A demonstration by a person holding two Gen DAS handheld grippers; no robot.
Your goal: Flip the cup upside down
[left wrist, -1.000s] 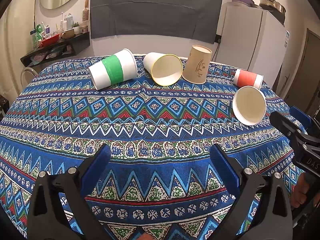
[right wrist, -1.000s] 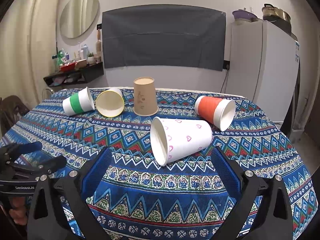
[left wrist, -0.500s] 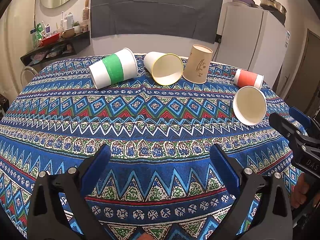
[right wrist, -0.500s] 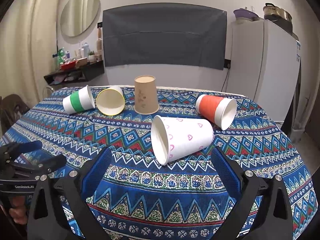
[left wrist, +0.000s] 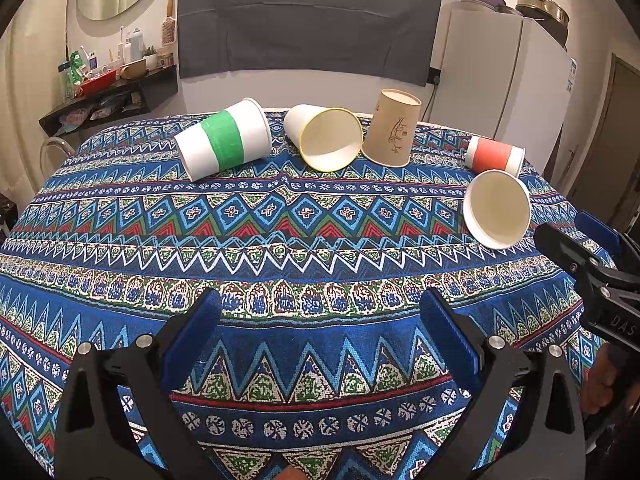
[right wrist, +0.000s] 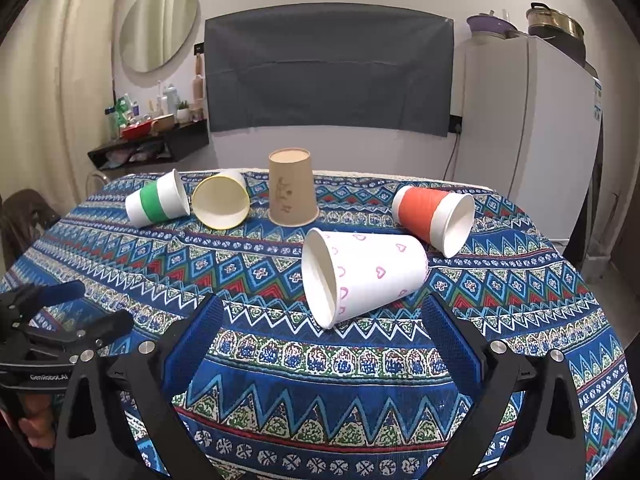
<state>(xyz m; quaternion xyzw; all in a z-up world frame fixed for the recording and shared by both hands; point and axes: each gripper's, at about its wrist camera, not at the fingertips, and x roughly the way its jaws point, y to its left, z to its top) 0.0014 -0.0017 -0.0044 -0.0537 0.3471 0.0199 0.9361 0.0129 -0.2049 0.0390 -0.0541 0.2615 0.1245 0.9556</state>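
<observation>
Several paper cups are on the patterned tablecloth. A white cup with pink hearts lies on its side just ahead of my right gripper, which is open and empty; in the left wrist view its mouth faces me. A brown cup stands upside down. A green-banded cup, a yellow-rimmed cup and an orange cup lie on their sides. My left gripper is open and empty over the near cloth.
A white fridge stands at the back right with pots on top. A dark wall shelf with bottles hangs at the back left. A grey cloth hangs on the wall behind the table.
The right gripper has crept slightly closer to the heart cup. The left gripper has barely moved. No cup has moved.
</observation>
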